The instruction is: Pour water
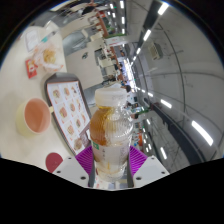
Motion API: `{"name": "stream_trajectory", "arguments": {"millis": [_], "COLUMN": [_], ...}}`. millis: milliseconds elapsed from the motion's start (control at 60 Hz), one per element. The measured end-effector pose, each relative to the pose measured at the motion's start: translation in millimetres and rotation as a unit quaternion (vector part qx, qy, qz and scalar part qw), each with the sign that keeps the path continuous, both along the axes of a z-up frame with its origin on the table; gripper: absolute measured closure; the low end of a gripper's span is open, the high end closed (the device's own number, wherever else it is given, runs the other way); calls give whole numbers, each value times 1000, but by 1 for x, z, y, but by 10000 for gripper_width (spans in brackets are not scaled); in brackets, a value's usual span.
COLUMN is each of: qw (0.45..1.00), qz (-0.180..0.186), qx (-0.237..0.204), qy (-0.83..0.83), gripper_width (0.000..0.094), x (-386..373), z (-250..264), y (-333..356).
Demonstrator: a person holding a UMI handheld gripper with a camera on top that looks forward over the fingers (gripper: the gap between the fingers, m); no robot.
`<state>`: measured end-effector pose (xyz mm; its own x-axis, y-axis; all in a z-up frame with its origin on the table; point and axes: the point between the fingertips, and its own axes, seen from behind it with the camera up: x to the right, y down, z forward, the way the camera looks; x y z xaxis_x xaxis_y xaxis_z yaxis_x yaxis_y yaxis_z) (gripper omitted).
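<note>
A clear plastic bottle (110, 130) with a white cap stands upright between my jaws, its amber liquid reaching about halfway up. My gripper (111, 158) is clenched on it: the magenta pads (86, 157) press against the bottle's lower body on either side, and its base is hidden behind them. To the left of the bottle, a white cup (32, 117) of reddish-brown drink sits on the white tabletop (20, 80). Between cup and bottle lies a laminated menu card (70, 108) printed with rows of food pictures. Farther back on the tabletop lie a few small packets (40, 52), too small to identify. Beyond, a long room stretches away under rows of ceiling strip lights (160, 60).
</note>
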<state>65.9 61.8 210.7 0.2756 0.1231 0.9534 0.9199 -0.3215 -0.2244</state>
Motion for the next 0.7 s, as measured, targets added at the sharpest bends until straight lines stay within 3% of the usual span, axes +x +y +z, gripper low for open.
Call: {"name": "stream_trajectory", "arguments": {"millis": [167,333,683,700], "qw": [967,884,806,804], "qz": [-17,-45,-72,-61], "qx": [-5,-30,-98,-84], "qy": [255,464,580,585], "gripper_width": [502,503,488,485], "x": [0,15,24,24], "z": [-5,-49,-161,-157], "y": [-5,0,-5,-4]}}
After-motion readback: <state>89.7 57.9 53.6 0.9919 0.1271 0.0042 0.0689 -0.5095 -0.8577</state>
